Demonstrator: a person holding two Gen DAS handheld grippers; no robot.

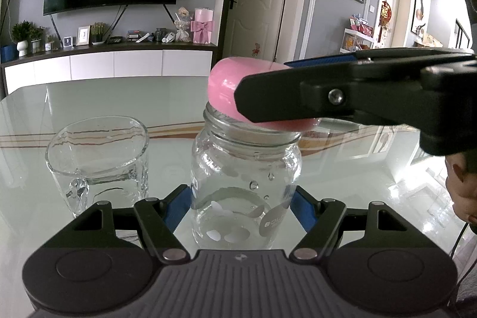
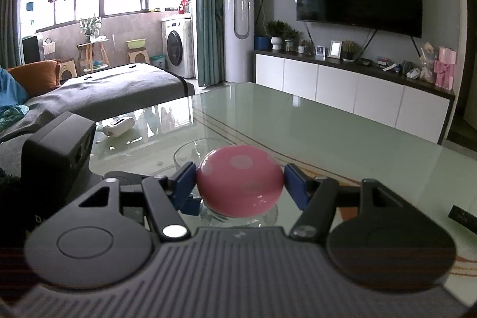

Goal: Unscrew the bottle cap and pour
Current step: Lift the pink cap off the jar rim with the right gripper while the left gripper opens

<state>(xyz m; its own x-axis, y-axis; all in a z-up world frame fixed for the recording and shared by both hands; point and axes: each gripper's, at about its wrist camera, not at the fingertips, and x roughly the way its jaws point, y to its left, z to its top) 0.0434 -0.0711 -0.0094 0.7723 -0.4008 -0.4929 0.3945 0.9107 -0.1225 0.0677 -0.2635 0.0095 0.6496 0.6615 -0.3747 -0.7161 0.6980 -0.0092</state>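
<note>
Glass bottle (image 1: 244, 187) printed "BOL…", rest unreadable, pink cap (image 1: 223, 88) unmarked

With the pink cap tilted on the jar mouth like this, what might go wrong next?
1. The pink cap sits tilted on the jar, so more turning may jam it.
2. The right gripper pinches the cap's rounded sides; it may slip out.
3. The empty glass stands just beside the jar on the smooth table; the left gripper, shut on the jar, could knock it when tipping.
</note>
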